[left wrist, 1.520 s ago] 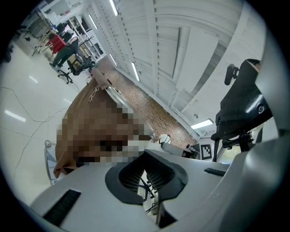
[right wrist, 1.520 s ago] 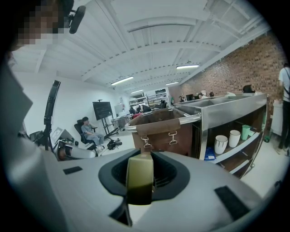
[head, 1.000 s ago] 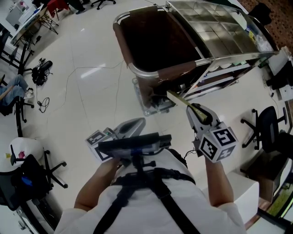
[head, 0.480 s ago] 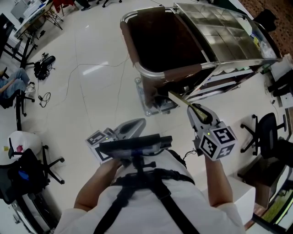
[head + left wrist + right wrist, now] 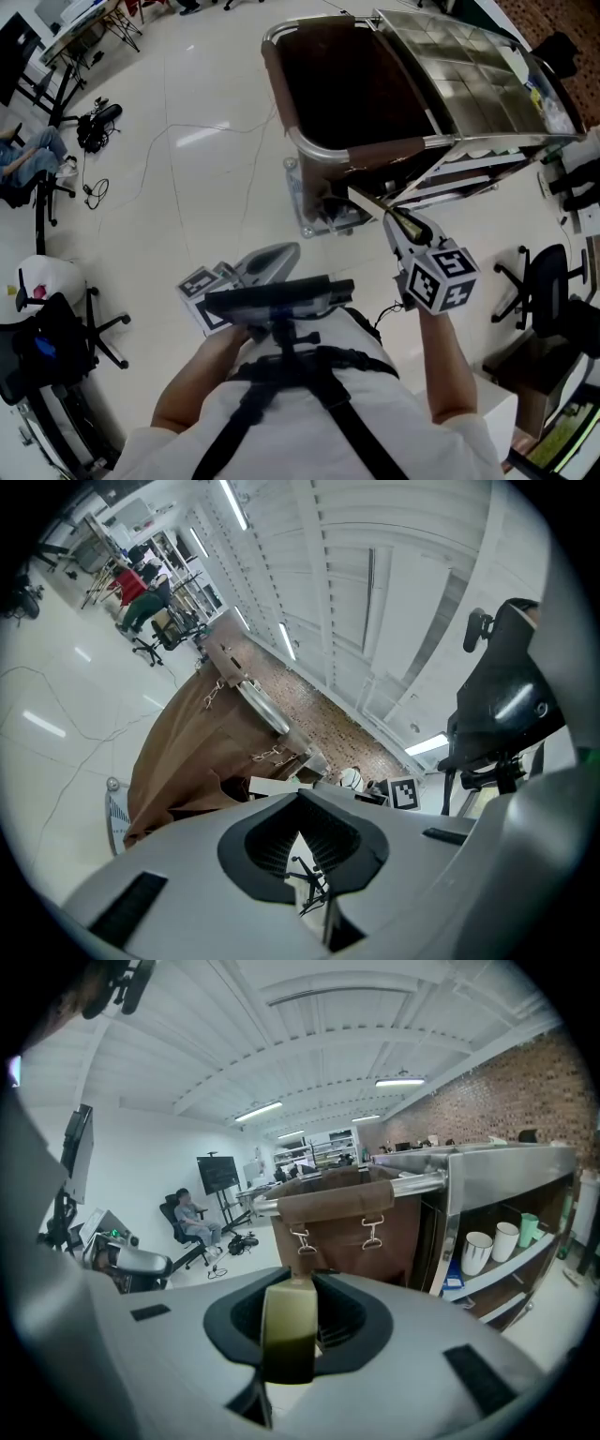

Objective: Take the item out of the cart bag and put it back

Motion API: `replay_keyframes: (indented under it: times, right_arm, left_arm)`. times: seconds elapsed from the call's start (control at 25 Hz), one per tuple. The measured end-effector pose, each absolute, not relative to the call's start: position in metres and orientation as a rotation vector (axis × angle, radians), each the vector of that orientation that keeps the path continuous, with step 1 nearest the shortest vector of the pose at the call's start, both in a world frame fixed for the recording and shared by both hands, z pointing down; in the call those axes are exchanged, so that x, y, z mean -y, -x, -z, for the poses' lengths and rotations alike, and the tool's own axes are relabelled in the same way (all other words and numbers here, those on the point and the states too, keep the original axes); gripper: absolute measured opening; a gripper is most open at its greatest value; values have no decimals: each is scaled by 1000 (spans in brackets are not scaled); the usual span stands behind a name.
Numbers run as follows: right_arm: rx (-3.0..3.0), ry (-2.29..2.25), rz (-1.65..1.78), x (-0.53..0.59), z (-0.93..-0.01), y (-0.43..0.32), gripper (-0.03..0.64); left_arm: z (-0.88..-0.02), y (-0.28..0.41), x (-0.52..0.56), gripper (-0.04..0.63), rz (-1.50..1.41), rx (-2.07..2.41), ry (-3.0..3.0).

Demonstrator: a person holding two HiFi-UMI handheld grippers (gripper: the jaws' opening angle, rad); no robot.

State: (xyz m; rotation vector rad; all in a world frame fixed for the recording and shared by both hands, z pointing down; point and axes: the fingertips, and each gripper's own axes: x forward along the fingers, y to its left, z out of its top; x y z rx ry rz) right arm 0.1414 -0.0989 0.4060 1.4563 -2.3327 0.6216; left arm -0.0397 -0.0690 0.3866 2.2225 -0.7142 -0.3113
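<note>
The strip (image 5: 289, 1330) is pinched between the right gripper's (image 5: 401, 225) fingers, outside the brown cart bag (image 5: 375, 152) and pointing at its near rim. It looks light, thin and stiff, best held flat by one end. The left gripper's (image 5: 314, 883) fingers are together, empty.

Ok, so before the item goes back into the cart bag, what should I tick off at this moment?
1. Right gripper shut on the flat olive item: ok.
2. Cart bag mouth open, nothing across it: ok.
3. Item above the bag mouth: not ok; it is outside, in front of the bag's near rim.
4. Left gripper empty and away from the bag: ok.
5. Free room inside the bag: cannot tell, the interior is dark.
</note>
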Motion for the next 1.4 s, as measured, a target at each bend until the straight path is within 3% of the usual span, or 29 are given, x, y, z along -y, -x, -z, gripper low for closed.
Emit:
replay_keyframes:
  times: [1.4]
  right_arm:
    - [2191,-1306,-623,150,-473,-128,75]
  left_arm:
    - [-383,51,70,2,322,761,-2221]
